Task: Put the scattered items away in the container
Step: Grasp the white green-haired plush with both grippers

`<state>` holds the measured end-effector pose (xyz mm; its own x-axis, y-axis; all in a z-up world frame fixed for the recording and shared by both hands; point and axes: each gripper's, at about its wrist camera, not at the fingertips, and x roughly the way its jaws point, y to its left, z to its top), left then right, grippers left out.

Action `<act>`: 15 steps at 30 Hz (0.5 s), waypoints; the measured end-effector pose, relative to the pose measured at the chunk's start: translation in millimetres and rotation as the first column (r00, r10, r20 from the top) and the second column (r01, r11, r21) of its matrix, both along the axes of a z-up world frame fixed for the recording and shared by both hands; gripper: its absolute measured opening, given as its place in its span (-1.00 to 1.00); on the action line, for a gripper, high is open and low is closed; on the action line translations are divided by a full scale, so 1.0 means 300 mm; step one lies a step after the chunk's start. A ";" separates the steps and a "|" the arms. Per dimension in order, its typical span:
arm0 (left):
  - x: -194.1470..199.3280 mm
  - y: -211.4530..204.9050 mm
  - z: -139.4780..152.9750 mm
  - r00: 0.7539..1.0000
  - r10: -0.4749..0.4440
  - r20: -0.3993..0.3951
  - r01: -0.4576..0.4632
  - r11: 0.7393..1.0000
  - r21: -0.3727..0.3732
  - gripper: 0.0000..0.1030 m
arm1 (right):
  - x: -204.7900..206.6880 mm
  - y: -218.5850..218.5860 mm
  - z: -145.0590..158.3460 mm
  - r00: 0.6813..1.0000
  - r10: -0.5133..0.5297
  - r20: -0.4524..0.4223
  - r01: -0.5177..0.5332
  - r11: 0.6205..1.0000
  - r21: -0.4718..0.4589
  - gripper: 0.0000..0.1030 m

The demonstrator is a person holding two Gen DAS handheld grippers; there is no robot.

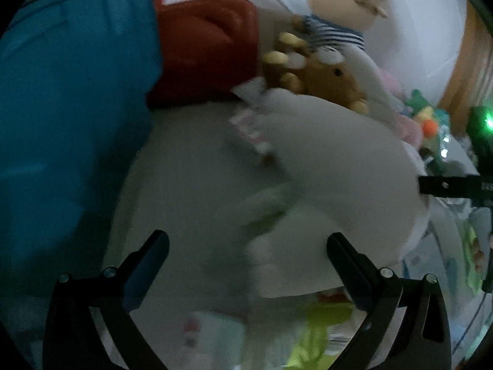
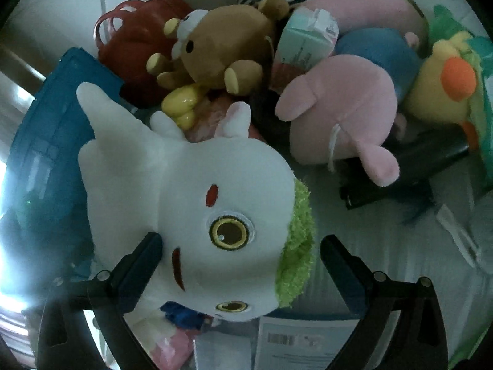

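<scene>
A big white plush (image 2: 191, 197) with yellow eyes and a green fuzzy patch lies between the fingers of my right gripper (image 2: 240, 249), which is open; the left finger touches it. The same plush (image 1: 323, 166) fills the left wrist view, blurred, just beyond my open left gripper (image 1: 246, 246). The blue container (image 1: 71, 117) stands at the left; it also shows in the right wrist view (image 2: 52, 141). A brown bear plush (image 2: 222, 46) lies behind the white one.
A red plastic case (image 1: 209, 49) leans beside the container. Pink plush toys (image 2: 345, 104), a yellow-green bird plush (image 2: 443, 83), a mint carton (image 2: 305, 37) and a black object (image 2: 400, 182) crowd the right. Papers (image 2: 305, 342) lie near my right gripper. The right gripper's body (image 1: 456, 185) shows at the right.
</scene>
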<state>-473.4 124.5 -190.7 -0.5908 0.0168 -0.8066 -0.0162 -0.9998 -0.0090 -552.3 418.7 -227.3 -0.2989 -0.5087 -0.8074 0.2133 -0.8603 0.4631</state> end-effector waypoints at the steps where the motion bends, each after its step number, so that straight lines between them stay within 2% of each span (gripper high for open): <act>1: -0.005 -0.020 0.004 1.000 0.019 0.000 -0.019 1.000 0.000 1.00 | 0.002 0.001 0.000 1.000 -0.002 -0.001 0.002 1.000 0.000 0.99; 6: -0.061 -0.032 0.014 0.999 0.046 -0.009 -0.046 0.999 0.001 1.00 | -0.004 0.002 0.001 1.000 0.001 -0.022 -0.001 1.000 -0.003 0.99; 15: -0.247 -0.025 -0.001 0.994 0.113 -0.004 -0.112 0.986 0.126 1.00 | -0.016 0.031 -0.015 0.999 0.024 -0.031 -0.025 0.999 -0.038 0.99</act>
<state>-547.5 117.0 -190.9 -0.6039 0.0504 -0.7955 0.0957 -0.9862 -0.1351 -557.1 428.2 -231.8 -0.3104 -0.5464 -0.7779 0.2488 -0.8364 0.4883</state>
